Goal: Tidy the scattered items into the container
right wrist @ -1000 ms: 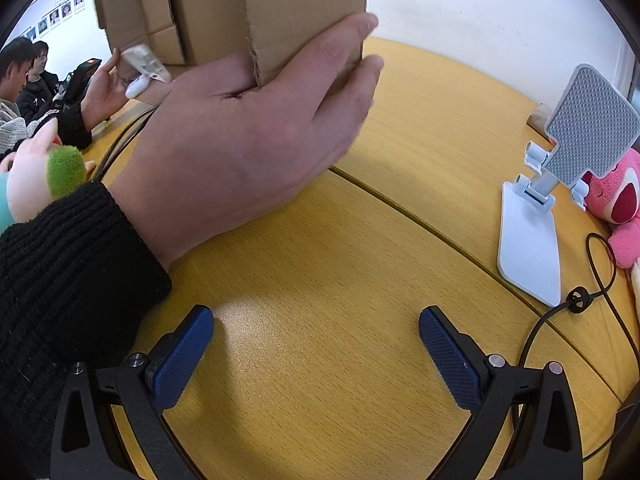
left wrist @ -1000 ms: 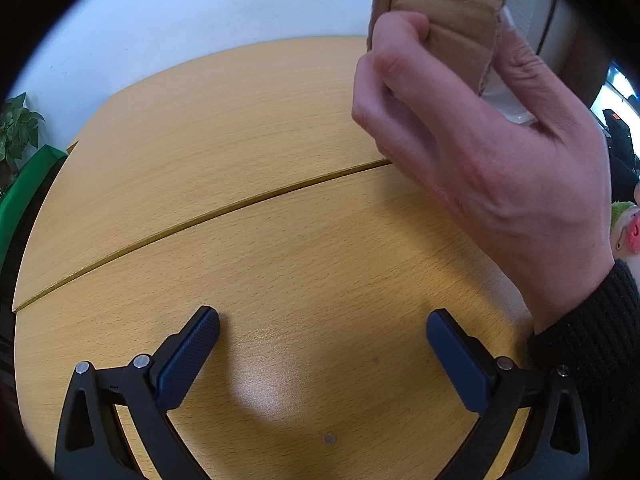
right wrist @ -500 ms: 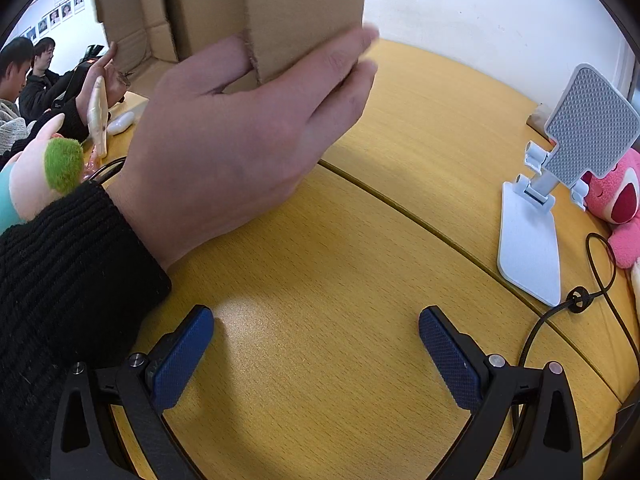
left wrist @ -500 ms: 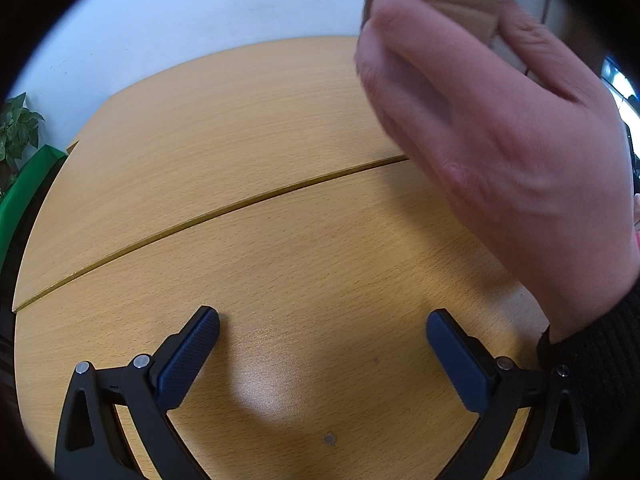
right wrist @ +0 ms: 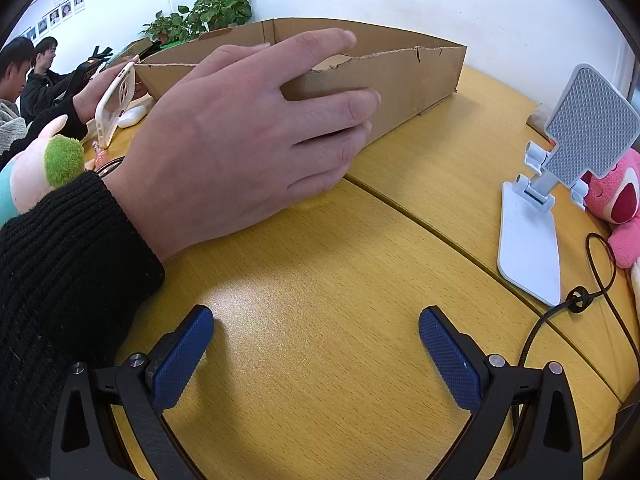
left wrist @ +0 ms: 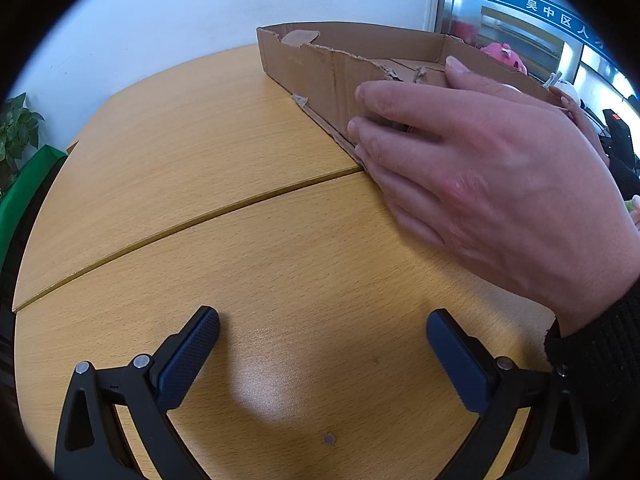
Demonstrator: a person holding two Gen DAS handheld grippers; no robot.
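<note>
- my left gripper [left wrist: 322, 338] with its blue ribbed pads is spread wide and holds nothing; it hangs just over the bare yellow wooden table [left wrist: 208, 152].
- my right gripper [right wrist: 316, 336] is spread the same way, empty, over the same table [right wrist: 320, 280] a little before the seam between the two tabletop panels.
- the shallow brown cardboard box [left wrist: 320, 68] with torn upper edges sits flat on the table ahead of both grippers, well apart from the pads; from the left wrist it lies ahead and to the right, from the right wrist [right wrist: 420, 76] ahead and to the left.
- a bare hand [left wrist: 488, 184] in a black knitted sleeve [right wrist: 60, 264] lies on the box's near wall, fingers wrapped over the torn edge, between the grippers and the box [right wrist: 240, 140].
- to the right of my right gripper stands a white folding phone stand [right wrist: 532, 240] with a grey dotted plate, a pink plush toy [right wrist: 616, 200] just beyond it and a thin black cable [right wrist: 580, 300] touching its base.
- left of the box i see a plush toy with a green tuft [right wrist: 52, 164], and a second hand holding a cream phone case [right wrist: 116, 104] upright.
</note>
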